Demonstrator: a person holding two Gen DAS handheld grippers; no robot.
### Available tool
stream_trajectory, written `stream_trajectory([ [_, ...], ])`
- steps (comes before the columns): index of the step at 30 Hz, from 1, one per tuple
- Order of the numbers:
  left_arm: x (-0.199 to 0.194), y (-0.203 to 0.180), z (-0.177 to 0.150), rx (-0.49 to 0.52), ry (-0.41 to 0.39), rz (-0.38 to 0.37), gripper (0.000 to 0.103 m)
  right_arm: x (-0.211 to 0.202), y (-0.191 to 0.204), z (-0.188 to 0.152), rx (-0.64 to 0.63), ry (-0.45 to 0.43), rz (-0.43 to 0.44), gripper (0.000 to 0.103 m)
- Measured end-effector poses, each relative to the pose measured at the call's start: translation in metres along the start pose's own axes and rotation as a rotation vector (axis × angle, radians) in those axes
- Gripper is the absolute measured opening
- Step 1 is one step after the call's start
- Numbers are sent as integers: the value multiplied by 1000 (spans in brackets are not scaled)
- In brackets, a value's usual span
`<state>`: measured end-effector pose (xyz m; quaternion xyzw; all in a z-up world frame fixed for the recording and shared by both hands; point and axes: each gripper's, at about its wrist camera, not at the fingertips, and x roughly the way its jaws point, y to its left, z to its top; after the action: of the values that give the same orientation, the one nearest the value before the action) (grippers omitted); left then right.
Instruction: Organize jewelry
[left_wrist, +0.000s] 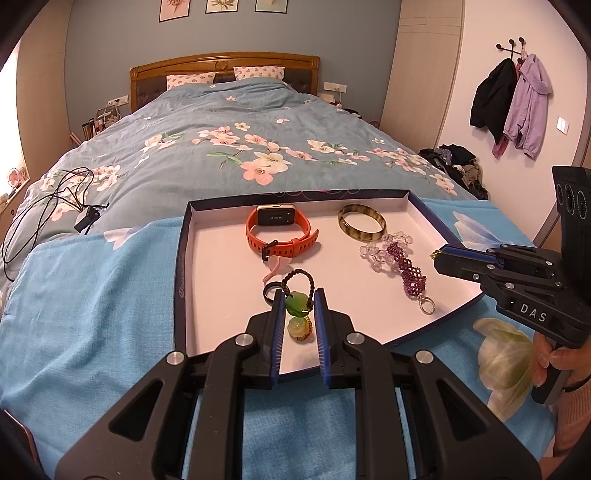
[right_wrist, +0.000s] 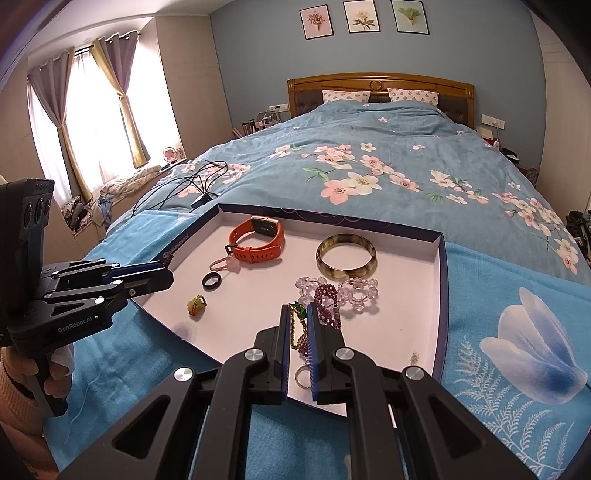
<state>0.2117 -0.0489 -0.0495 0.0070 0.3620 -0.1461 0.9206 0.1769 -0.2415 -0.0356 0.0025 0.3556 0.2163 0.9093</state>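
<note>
A white-lined tray (left_wrist: 181, 258) (right_wrist: 443, 277) lies on a blue cloth. My left gripper (left_wrist: 299, 295) (right_wrist: 168, 275) hovers shut over the tray's near left. A green and yellow pendant (left_wrist: 297, 304) (right_wrist: 195, 304) on a brown bead cord shows through its gap and lies on the tray below. My right gripper (right_wrist: 298, 310) (left_wrist: 436, 254) is shut on a gold chain (right_wrist: 294, 332) with a green bead, above a purple beaded bracelet (right_wrist: 327, 295) (left_wrist: 410, 273). An orange watch (left_wrist: 280, 236), a horn-coloured bangle (left_wrist: 362, 223), clear beads (left_wrist: 376, 254) and a black ring (left_wrist: 270, 291) also lie inside.
The tray sits at the foot of a bed with a floral duvet (left_wrist: 258, 140). A black cable with a charger (left_wrist: 55, 199) (right_wrist: 192, 184) lies on the duvet to the left. A small gold piece (right_wrist: 415, 356) rests in the tray's near right corner. A hand (left_wrist: 554, 362) holds the right gripper's handle.
</note>
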Motion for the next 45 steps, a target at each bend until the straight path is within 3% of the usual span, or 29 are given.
stream_trajectory([
  [45,15,6,-2,-34,40,13,16,18,-4,1,7,39,-25,7],
])
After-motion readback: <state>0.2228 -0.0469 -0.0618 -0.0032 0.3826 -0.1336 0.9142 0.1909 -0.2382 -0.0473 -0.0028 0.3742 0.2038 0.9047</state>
